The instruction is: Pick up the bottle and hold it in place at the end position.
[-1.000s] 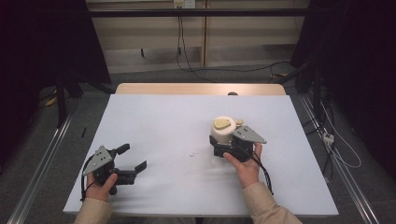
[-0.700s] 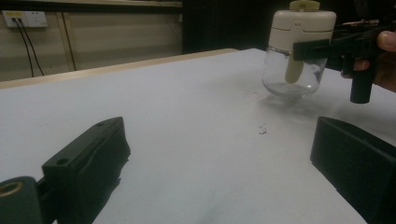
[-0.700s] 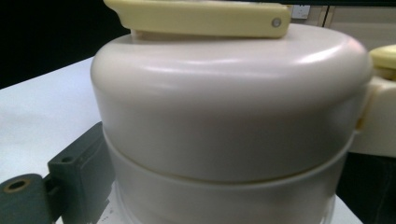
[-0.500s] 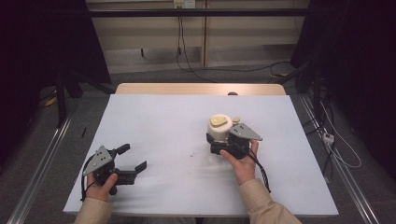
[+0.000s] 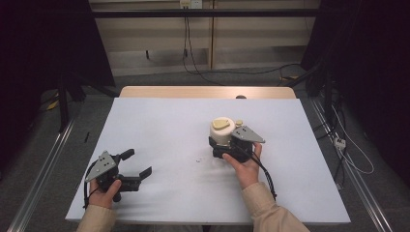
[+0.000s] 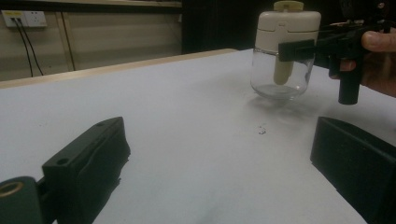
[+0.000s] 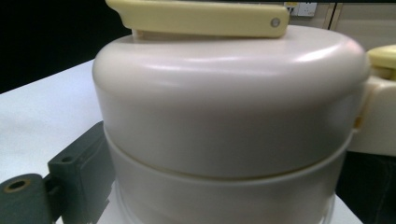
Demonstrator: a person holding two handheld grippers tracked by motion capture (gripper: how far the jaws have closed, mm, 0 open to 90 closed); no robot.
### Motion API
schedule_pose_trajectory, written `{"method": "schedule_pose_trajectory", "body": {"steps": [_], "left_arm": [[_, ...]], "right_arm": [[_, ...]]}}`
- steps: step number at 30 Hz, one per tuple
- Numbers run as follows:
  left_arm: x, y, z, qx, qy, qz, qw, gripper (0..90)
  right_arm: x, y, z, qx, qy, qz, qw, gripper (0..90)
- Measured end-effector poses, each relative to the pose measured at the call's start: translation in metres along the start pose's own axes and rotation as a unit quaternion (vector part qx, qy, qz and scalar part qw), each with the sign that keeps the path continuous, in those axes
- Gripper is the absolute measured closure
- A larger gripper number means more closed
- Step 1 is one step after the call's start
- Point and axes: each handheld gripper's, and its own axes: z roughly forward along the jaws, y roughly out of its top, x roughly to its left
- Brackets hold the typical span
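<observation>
A glass jar [image 5: 222, 131] with a cream lid and a flat yellow handle stands right of the table's middle. My right gripper [image 5: 218, 145] is shut on it, with the jaws on either side just below the lid. In the left gripper view the jar [image 6: 281, 56] sits far right, a black jaw of the right gripper [image 6: 299, 48] across its neck and a thumb behind. The cream lid [image 7: 229, 98] looms close in the right gripper view. My left gripper [image 5: 139, 162] rests open near the front left corner, with nothing between its fingers [image 6: 88, 158].
The white tabletop [image 5: 159, 121] has a wooden strip [image 5: 203, 92] along its far edge. A small speck [image 5: 198, 160] lies between the grippers. Cables run over the floor behind and to the right of the table, and metal rails flank both sides.
My right gripper and the jar have shifted slightly to the left together. The left gripper has stayed put and open.
</observation>
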Motion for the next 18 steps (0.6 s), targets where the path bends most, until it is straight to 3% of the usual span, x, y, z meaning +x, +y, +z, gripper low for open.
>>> {"method": "schedule_pose_trajectory", "body": {"steps": [18], "left_arm": [[0.000, 0.000, 0.000, 0.000, 0.001, 0.000, 1.0000, 3.6]], "right_arm": [[0.003, -0.003, 0.015, 0.006, -0.001, -0.001, 1.0000, 6.4]]}}
